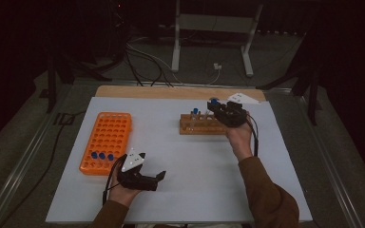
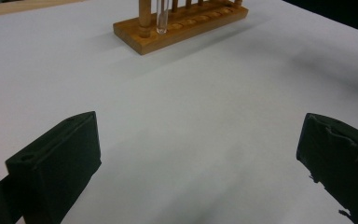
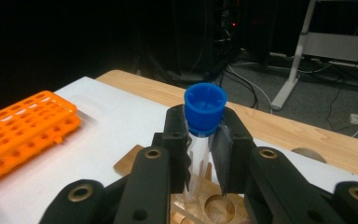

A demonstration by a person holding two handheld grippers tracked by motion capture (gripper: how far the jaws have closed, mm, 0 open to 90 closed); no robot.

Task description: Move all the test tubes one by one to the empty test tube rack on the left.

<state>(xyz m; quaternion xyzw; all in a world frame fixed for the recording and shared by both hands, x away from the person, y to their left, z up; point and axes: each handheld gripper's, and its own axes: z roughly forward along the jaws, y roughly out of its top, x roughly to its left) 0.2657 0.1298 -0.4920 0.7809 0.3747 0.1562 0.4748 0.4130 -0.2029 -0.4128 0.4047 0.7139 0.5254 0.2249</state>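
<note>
Left gripper [image 1: 159, 178] gapes empty; right gripper [image 3: 205, 154] clamps tube [image 3: 200, 158] above wooden rack [image 1: 202, 126]

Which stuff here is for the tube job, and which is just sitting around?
For the job:
blue-capped tube pinched in the right gripper
wooden rack
orange rack
left gripper, open

Just sitting around:
white stand
floor cables

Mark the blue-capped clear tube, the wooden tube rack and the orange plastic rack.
blue-capped clear tube [image 3: 205, 108], right gripper view, on its cap.
wooden tube rack [image 2: 168, 39], left gripper view, base edge.
orange plastic rack [image 1: 108, 135], high view, perforated top.
</note>
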